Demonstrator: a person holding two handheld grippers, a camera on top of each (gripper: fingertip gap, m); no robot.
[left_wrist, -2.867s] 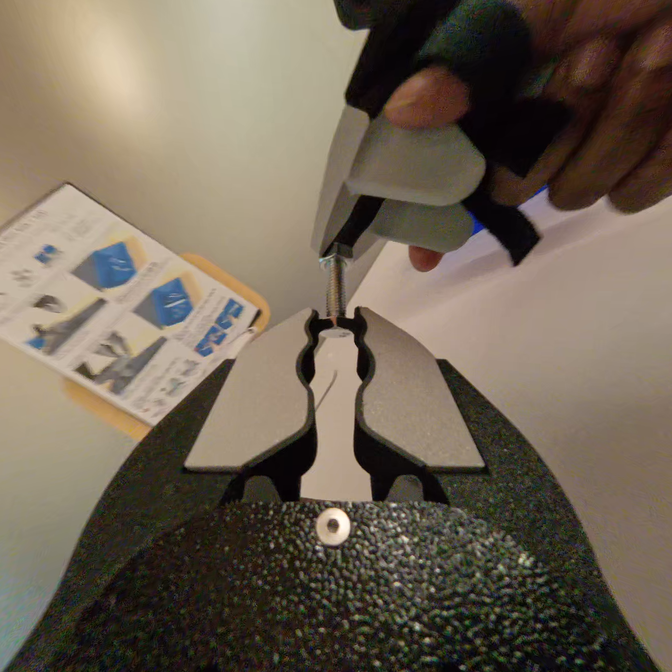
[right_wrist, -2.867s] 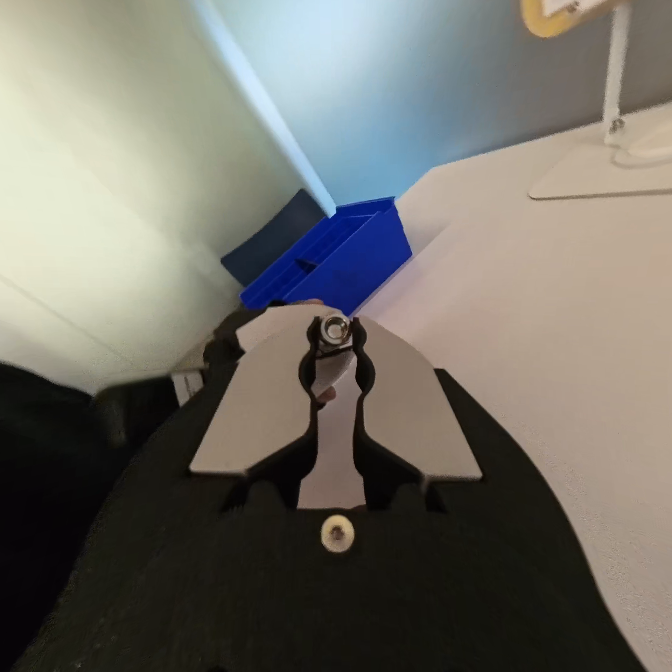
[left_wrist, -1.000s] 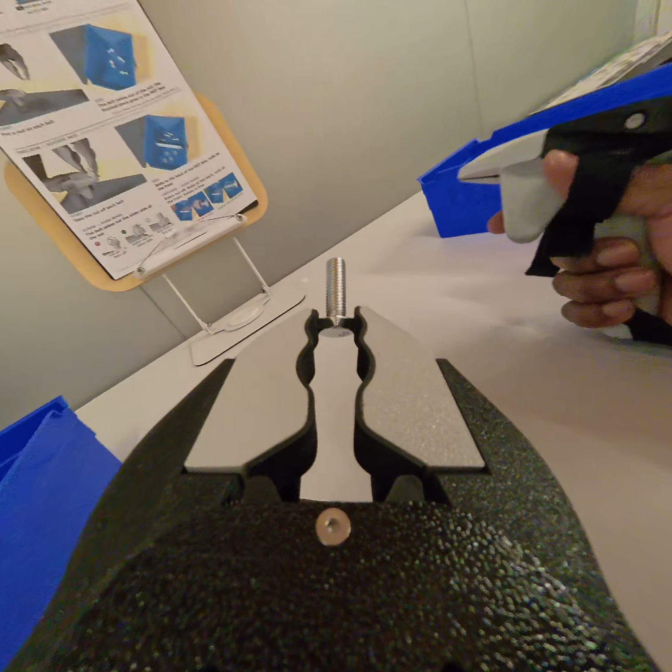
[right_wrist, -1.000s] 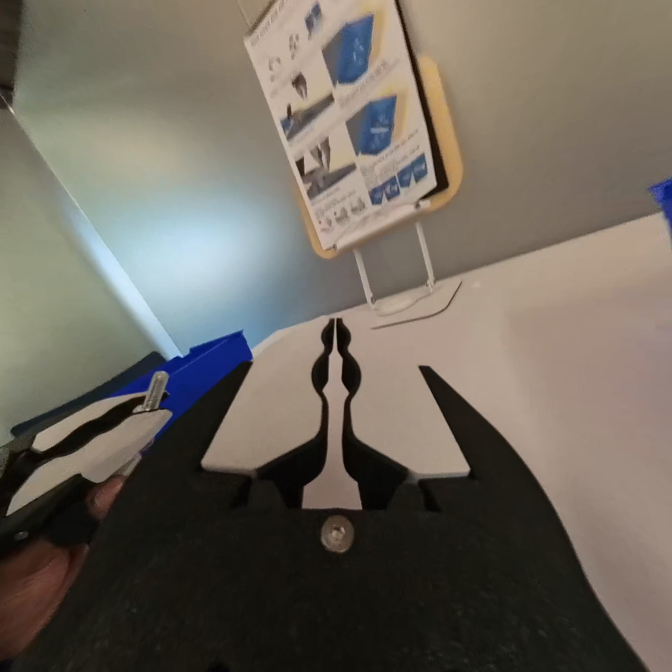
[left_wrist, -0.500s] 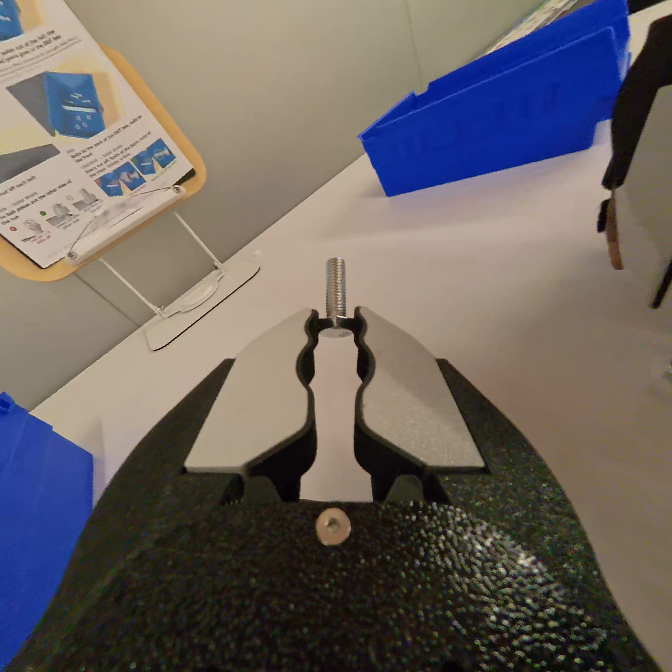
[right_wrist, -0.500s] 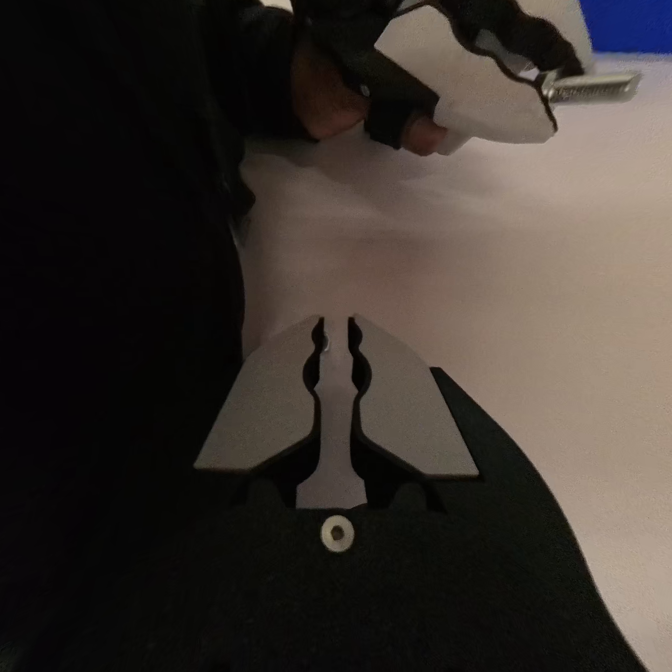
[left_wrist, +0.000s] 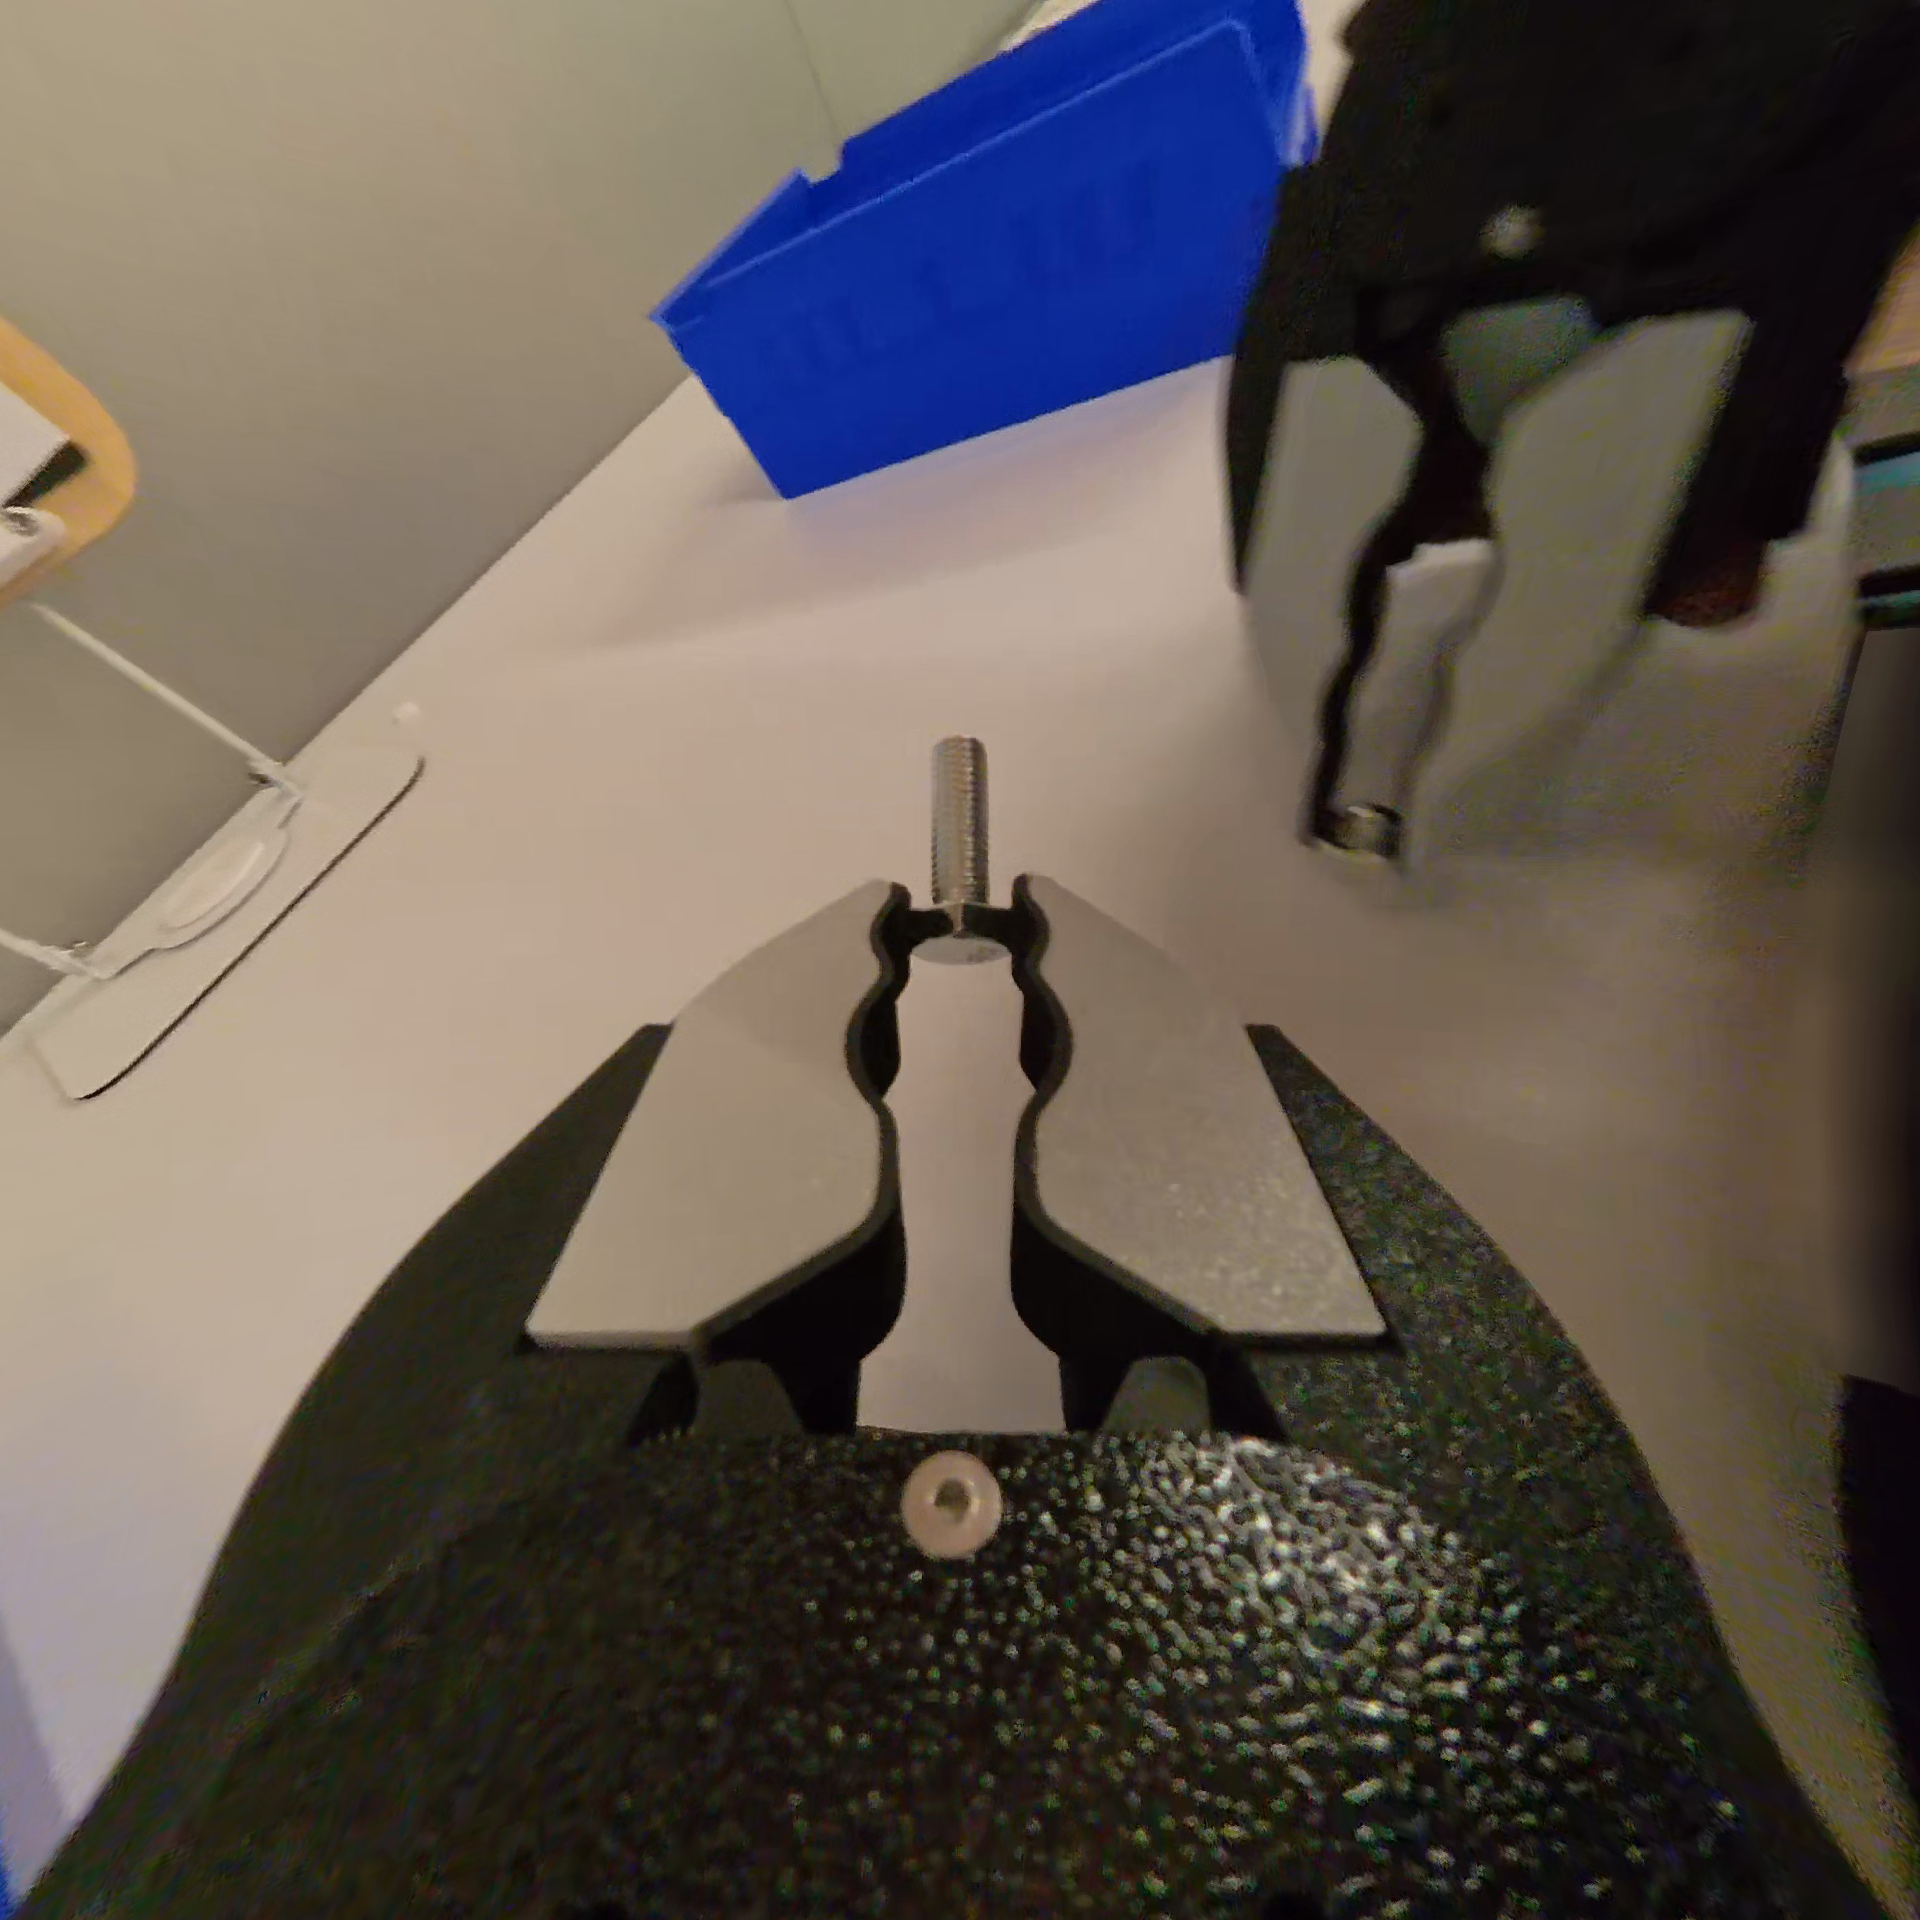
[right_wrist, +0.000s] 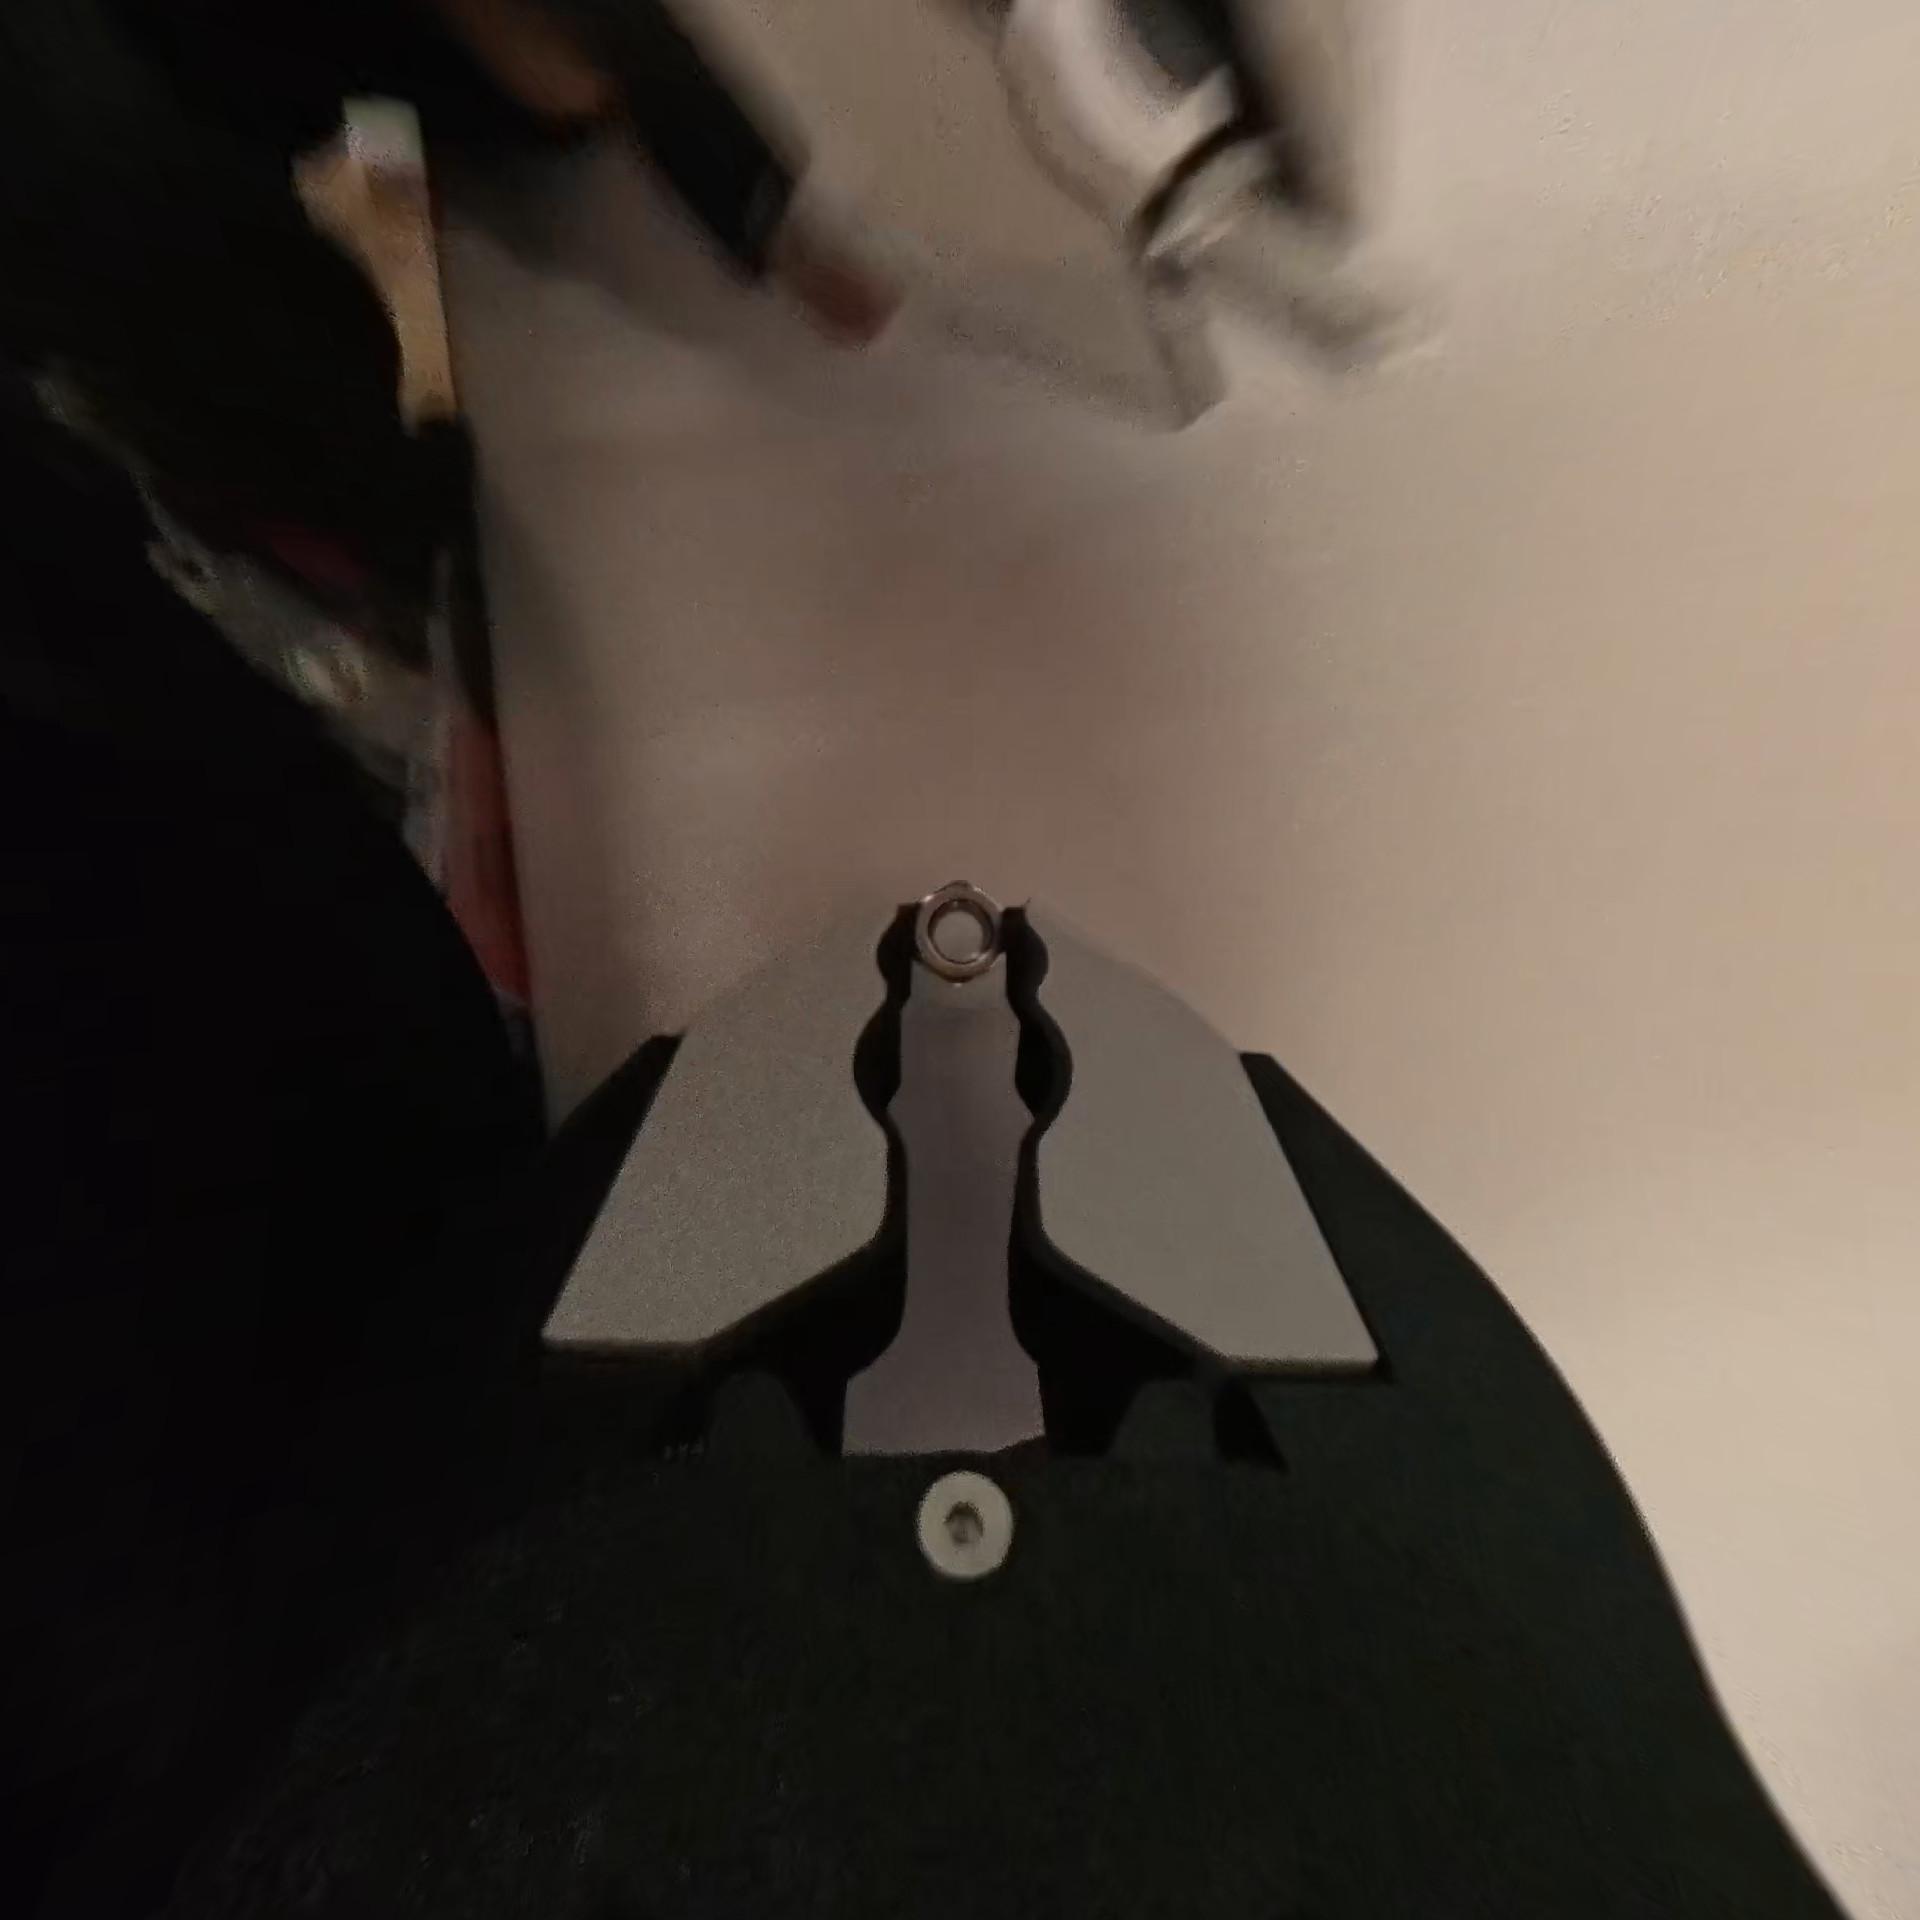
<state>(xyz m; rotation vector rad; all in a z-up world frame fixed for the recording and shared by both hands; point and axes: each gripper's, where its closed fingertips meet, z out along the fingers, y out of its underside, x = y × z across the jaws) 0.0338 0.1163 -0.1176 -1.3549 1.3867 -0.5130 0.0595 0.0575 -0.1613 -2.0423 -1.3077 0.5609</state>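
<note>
Both jaws are nearly closed, each on metal: the left gripper (left_wrist: 960, 914) pinches the hexagonal head of a silver threaded bolt (left_wrist: 960, 821), its shank pointing straight ahead beyond the fingertips; the right gripper (right_wrist: 960, 940) clamps a small silver hex nut (right_wrist: 958, 933), bore facing the camera. On the white table (left_wrist: 623, 665), the nut (left_wrist: 1359, 827) sits right of the bolt, apart. A second ago the right jaws were shut and bare; a blue plastic bin (left_wrist: 997, 270) stands behind.

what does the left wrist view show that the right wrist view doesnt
Only the left wrist view shows the blue bin, the white stand base, and the left gripper clamping a silver bolt by its head, thread pointing away. Only the right wrist view looks through the hole of the silver nut at the right gripper tips. Both show the white table, the nut and both grippers.
</note>
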